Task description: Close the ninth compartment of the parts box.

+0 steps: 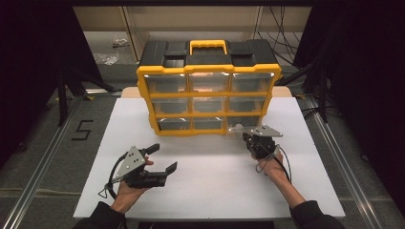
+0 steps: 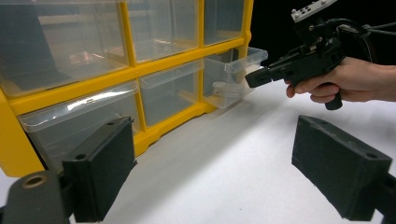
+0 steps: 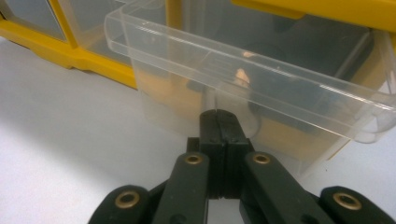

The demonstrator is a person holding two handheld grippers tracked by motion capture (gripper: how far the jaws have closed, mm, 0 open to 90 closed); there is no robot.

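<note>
Drawer (image 3: 252,88) pulled partway out of yellow organiser (image 1: 208,90)
Right gripper (image 1: 249,135) clamped at its front; left gripper (image 1: 162,158) gaping over white tabletop (image 1: 210,181); dark surroundings, grey floor (image 1: 38,143).

Place: a lab recording rig.
Signs: black curtains (image 1: 28,71) at both sides, aluminium rails (image 1: 43,157) beside the white worktop (image 1: 215,181), loose cables (image 1: 282,45) far right.

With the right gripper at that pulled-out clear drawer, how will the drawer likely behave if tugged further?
The clear drawer looks like thin rigid plastic, so probably light and stiff, sliding easily. Its glossy front may be slippery for the shut right gripper. Already partly out of the yellow organizer, it might tip or drop if pulled fully free.
</note>
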